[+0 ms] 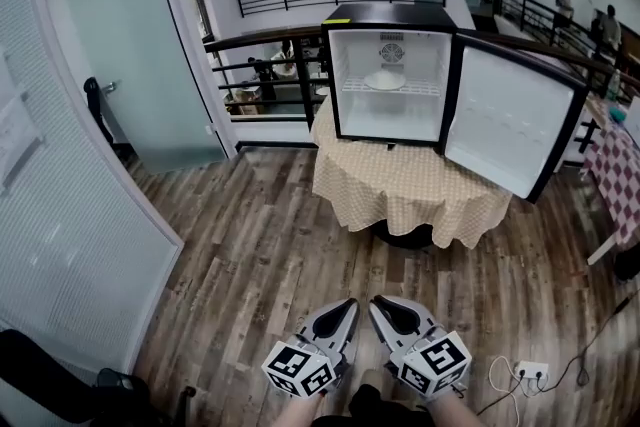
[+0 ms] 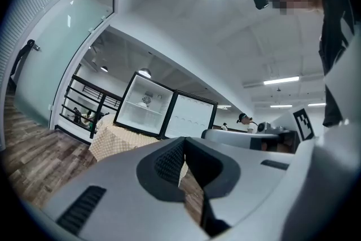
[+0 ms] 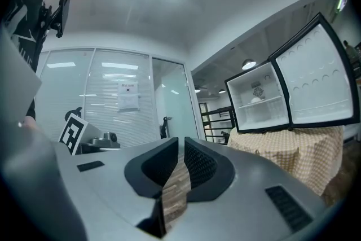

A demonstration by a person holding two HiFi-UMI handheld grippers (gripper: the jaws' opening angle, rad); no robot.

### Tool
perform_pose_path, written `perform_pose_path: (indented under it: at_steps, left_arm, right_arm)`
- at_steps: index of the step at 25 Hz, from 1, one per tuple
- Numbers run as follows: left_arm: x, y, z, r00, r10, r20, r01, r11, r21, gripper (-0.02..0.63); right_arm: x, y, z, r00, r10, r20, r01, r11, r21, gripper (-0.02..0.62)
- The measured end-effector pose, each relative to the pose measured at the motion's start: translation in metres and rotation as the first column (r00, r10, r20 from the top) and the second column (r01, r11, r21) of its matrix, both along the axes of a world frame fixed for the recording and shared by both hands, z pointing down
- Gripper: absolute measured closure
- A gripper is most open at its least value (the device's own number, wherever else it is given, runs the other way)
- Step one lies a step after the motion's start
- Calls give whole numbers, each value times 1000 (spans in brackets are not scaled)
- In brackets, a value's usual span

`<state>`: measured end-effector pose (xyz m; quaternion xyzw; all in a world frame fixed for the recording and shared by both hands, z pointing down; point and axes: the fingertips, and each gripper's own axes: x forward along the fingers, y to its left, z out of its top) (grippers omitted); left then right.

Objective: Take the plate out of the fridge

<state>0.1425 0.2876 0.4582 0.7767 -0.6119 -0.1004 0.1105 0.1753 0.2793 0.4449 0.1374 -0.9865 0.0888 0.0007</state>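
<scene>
A small black fridge (image 1: 390, 20) stands on a round table with a beige checked cloth (image 1: 410, 185), and its door (image 1: 510, 120) is swung open to the right. Inside, a white plate (image 1: 385, 80) rests on the wire shelf. The plate also shows small and far off in the left gripper view (image 2: 146, 101) and in the right gripper view (image 3: 256, 100). Both grippers are low and close to me, well short of the table. My left gripper (image 1: 345, 307) and right gripper (image 1: 380, 305) are both shut and hold nothing.
A frosted glass partition (image 1: 90, 195) and glass door run along the left. Behind the table is a black railing (image 1: 265, 50). A red checked table (image 1: 615, 175) is at the right, with a power strip and cables (image 1: 530, 373) on the wood floor. People stand far off.
</scene>
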Motion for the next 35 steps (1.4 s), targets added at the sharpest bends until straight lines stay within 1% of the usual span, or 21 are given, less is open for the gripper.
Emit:
perform_pose_path:
  at_steps: [7,11,17,21,25,27,31,35]
  left_arm:
    - [-19,-67,-7,1000,23,14,-24,999,23,598]
    - [-20,-95,-13,999,41,16,-42,998,46,598]
    - [-23,-117,-7,999,45,5,-45,999,30,598]
    - [-28,-126,-5,999,40,13,-41,999,25,598]
    - [-34,-139,-2,999,39,-2,-39,999,22,598]
    - [-35,-150,0,999,53,-9,-53,998,16,598]
    - [-38,-177,-2,995,101,-10,-101,995,22,598]
    - [-54,-204,-8,993,116,2,-116,993,26,598]
  right_arm:
    - [-21,-63,-7,1000,11,10,-11,1000,26,543]
    - [-26,-90,-10,1000,19,12,-19,999,38,543]
    - [-31,-108,-3,1000,11,-3,-11,1000,21,543]
    - [-35,-117,0,1000,9,5,-9,1000,5,543]
    - [-40,-127,1,1000,3,1,-3,1000,7,543]
    - [-43,-136,3,1000,9,-5,-9,1000,5,543]
    - [-48,-164,1,999,53,3,-53,999,2,543]
    - [-67,-190,-5,998,68,7,-68,998,4,543]
